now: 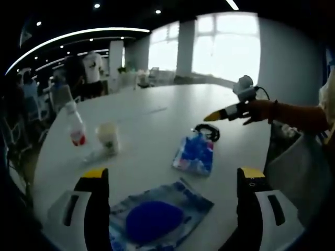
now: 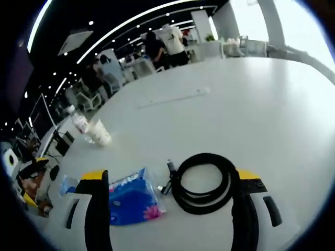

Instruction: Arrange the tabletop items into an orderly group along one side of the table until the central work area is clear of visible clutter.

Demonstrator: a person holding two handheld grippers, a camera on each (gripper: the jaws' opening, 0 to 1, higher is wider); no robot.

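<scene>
Hovering over a white table [image 2: 261, 104] with jaws spread wide and gripping nothing: right gripper [image 2: 170, 180], looking down on a coiled black cable [image 2: 203, 183] lying flat between its jaw tips, slightly toward 1 o'clock, its loose plug end trailing off toward 9 o'clock. Lying just beside the cable at 9 o'clock, against the left jaw: one blue tissue pack [image 2: 132, 201], long axis running roughly 10 to 4 o'clock.

Waiting low and likewise open and empty: left gripper [image 1: 172, 178], framing a flat blue-printed pouch [image 1: 157, 215] at 6 o'clock between its jaws, the tissue pack [image 1: 194, 153] at 12 o'clock beyond it, the cable [image 1: 208, 130] farther on at 1 o'clock.

Standing well apart at 10 o'clock: one clear bottle [image 1: 75, 125] and one pale cup [image 1: 108, 138], side by side.

Likely next: right gripper, the nearer one, closing on the cable.

Counting: one cable, one tissue pack, one pouch, one bottle, one cup.
</scene>
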